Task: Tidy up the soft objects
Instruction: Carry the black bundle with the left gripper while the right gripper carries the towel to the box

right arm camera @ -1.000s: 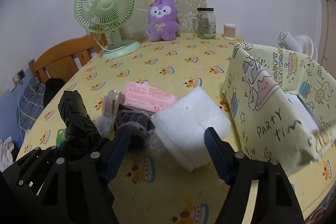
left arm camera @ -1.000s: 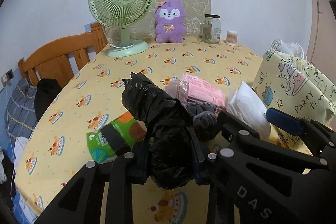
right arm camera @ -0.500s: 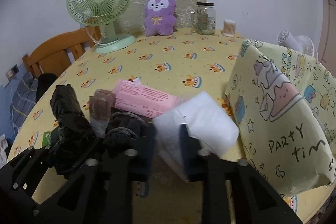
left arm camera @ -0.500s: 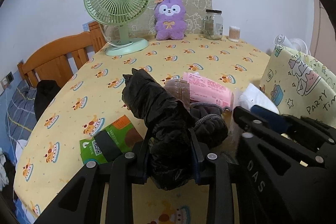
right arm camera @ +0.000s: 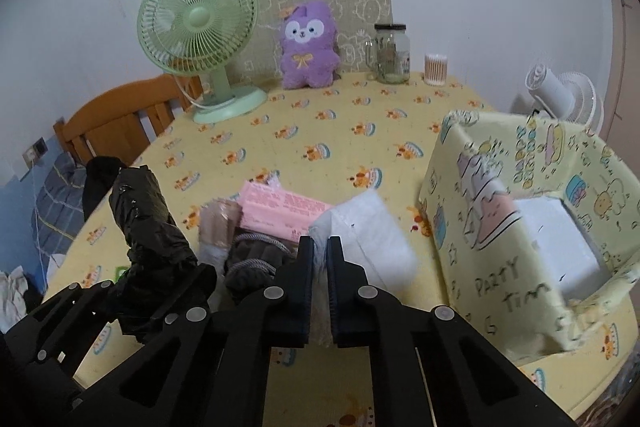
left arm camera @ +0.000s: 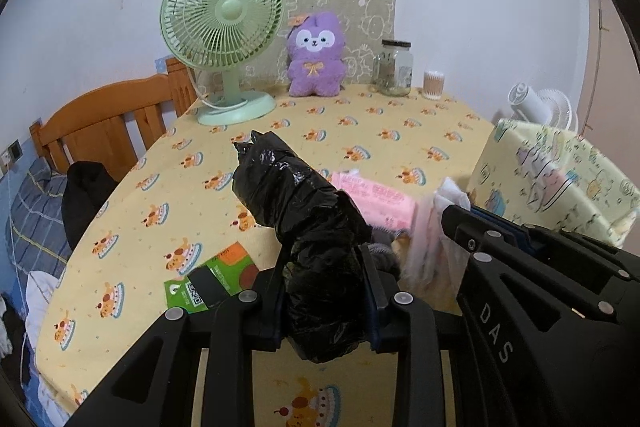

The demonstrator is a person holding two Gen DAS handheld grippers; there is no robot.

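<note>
Grey knit bundle [right arm camera: 256,259] half behind tongs and black bag [right arm camera: 148,227]; green packet [left arm camera: 212,275] partly covered.

Plush toy [right arm camera: 307,45] right of fan [right arm camera: 198,23]

left gripper [left arm camera: 326,291]: clamped on black bundle [left arm camera: 296,211] | right gripper [right arm camera: 319,273]: pinching white packet [right arm camera: 368,239]

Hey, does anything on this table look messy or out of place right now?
Yes. A green packet lies apart near the table's left edge, partly under the left gripper. The pink pack, tan pack and dark pouch sit jumbled together mid-table.
</note>
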